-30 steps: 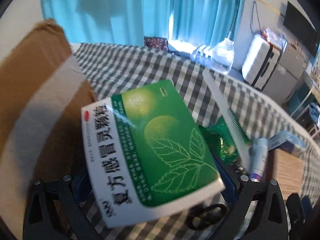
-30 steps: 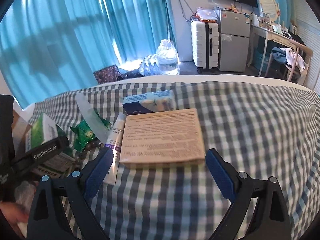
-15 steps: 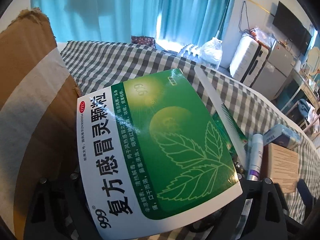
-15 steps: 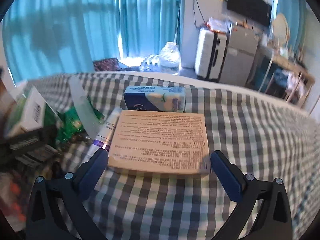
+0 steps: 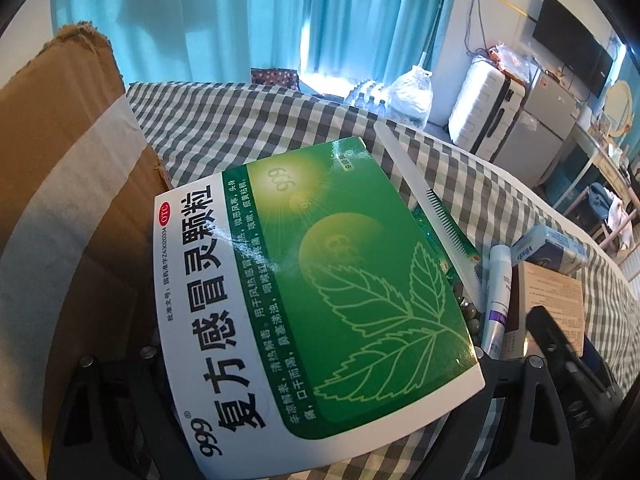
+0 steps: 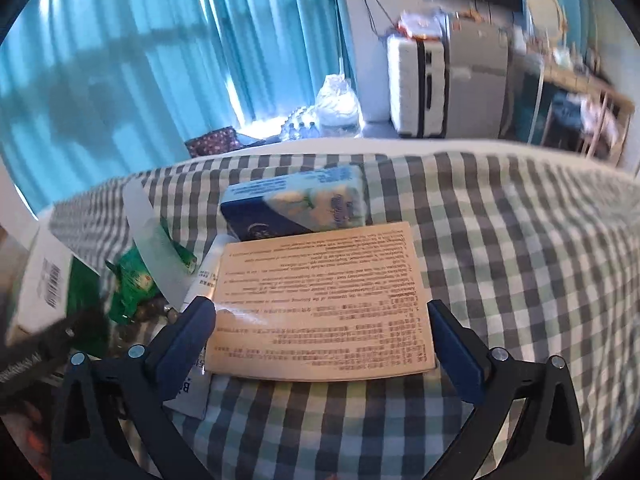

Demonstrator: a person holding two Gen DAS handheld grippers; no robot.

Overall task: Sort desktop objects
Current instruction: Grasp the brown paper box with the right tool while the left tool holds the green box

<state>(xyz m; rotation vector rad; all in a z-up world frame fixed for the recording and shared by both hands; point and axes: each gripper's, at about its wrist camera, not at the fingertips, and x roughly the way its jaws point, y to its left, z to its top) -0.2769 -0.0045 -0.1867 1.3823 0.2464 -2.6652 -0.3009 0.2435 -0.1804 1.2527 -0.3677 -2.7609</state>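
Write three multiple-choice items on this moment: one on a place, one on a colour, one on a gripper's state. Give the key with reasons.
1. Where does the blue tissue pack lie relative to the tan box?
A. beyond its far edge
B. under it
C. inside the cardboard carton

2. What colour is most of the face of the medicine box in the left gripper?
A. red
B. green
C. black

3. How does the right gripper stand?
A. shut on the comb
B. out of view
C. open, a finger either side of the tan box

Key: A, the pack sits just past the box; B, green with a leaf; C, both fingers stand apart.
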